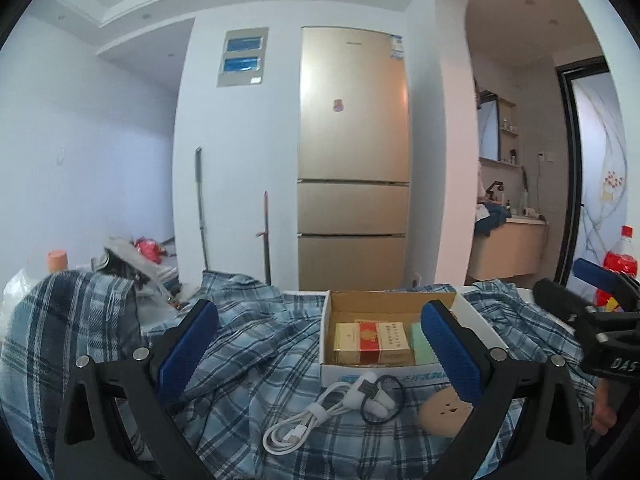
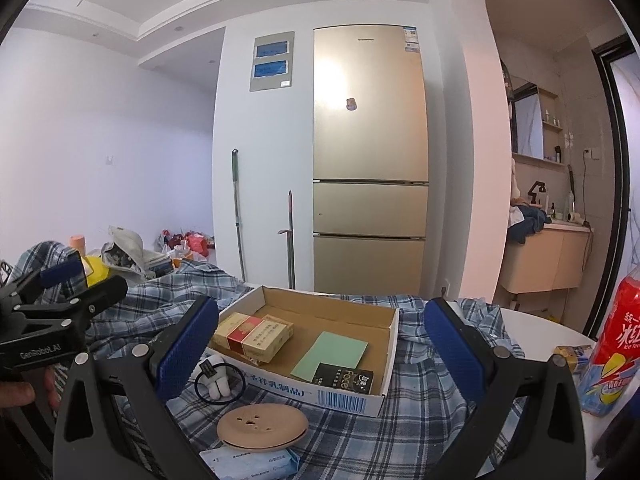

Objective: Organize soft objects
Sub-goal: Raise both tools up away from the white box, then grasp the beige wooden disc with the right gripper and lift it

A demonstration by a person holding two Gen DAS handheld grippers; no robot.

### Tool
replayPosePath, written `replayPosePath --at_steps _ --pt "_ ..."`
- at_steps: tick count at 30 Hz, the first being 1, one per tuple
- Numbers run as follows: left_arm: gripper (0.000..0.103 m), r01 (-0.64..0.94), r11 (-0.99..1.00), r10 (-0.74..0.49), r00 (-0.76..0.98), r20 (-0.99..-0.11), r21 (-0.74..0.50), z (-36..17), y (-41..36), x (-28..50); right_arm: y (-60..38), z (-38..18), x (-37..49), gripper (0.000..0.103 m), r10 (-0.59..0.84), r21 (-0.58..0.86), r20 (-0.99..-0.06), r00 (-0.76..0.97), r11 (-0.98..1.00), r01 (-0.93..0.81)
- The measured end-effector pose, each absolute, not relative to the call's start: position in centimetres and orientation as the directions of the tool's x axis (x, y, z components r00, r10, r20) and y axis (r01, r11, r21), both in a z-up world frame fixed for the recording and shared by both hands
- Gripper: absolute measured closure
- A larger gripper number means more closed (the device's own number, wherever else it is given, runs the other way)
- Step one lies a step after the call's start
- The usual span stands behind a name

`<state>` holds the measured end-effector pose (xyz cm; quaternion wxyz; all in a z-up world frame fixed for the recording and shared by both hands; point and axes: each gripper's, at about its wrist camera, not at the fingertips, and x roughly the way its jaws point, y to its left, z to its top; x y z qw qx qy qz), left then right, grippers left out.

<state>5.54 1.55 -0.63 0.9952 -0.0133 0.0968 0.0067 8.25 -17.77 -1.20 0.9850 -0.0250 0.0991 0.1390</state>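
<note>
A blue plaid shirt lies spread and rumpled over the table; it also shows in the right wrist view. My left gripper is open and empty, held above the shirt, in front of a shallow cardboard box. My right gripper is open and empty, with the box between its fingers. Each gripper shows at the edge of the other's view, the right one and the left one.
The box holds cigarette packs, a green card and a black packet. On the shirt lie a white cable, a black hair tie, a tan disc and a tissue pack. A red drink bottle stands right. A gold fridge stands behind.
</note>
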Motion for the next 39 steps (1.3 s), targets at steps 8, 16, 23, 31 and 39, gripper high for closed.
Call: replayPosePath --at_steps 8,16,23,31,39 --pt "0.000 -0.036 0.997 0.024 0.981 -0.190 -0.063 -0.4 2.3 5.5 -17.4 -1.5 8.9 0.001 0.311 -0.019 -0.242 0.919 0.946 -0.325" --pt "0.000 -0.055 0.997 0.040 0.974 -0.223 -0.062 0.8 3.1 5.9 -16.7 -1.4 10.8 0.005 0.395 0.009 -0.391 0.831 0.905 -0.425" --pt "0.000 0.002 0.999 -0.014 0.955 -0.296 -0.039 0.4 3.1 7.1 -13.7 -3.5 13.8 0.007 0.353 -0.042 -0.639 0.684 0.871 -0.489" --pt "0.000 0.016 0.999 -0.030 0.896 -0.443 -0.034 -1.5 2.8 9.2 -12.3 -7.5 15.4 0.011 0.343 -0.029 -0.740 0.578 0.843 -0.537" --pt "0.000 0.045 0.999 -0.044 0.860 -0.508 -0.011 -2.8 2.2 10.1 -11.9 -9.3 16.1 0.011 0.322 -0.025 -0.786 0.527 0.835 -0.549"
